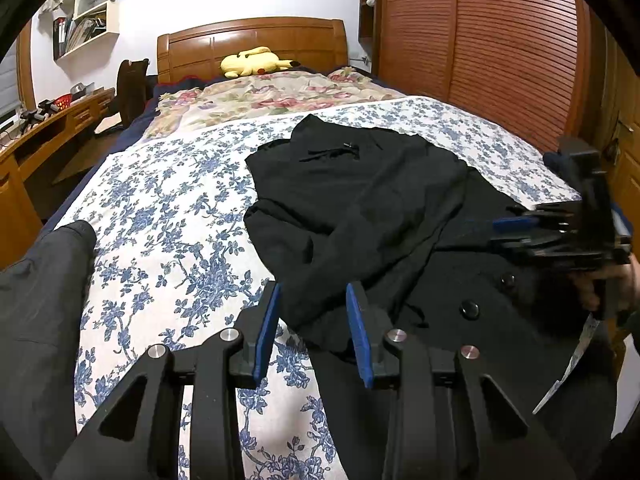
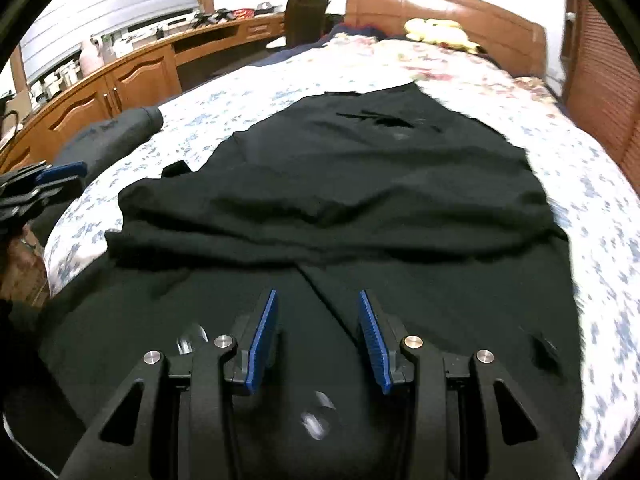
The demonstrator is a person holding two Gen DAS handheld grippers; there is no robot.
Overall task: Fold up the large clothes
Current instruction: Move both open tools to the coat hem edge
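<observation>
A grey garment [image 1: 44, 280] lies at the bed's [image 1: 168, 208] left edge, left of the black coat [image 1: 380, 208], likely awaiting its turn. The left gripper [image 1: 316, 332] hangs with jaws spread and empty at the coat's near-left hem, probably poised to pinch that edge. The coat lies mid-bed, partly folded. Right of it, the right gripper [image 2: 318, 340] hovers, parted, holding nothing.

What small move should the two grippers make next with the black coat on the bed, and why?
Probably lower the left gripper onto the near edge of the black coat and close on it. Both it and the right gripper stand open and empty, and the coat lies rumpled and only partly folded on the floral bedspread.
</observation>
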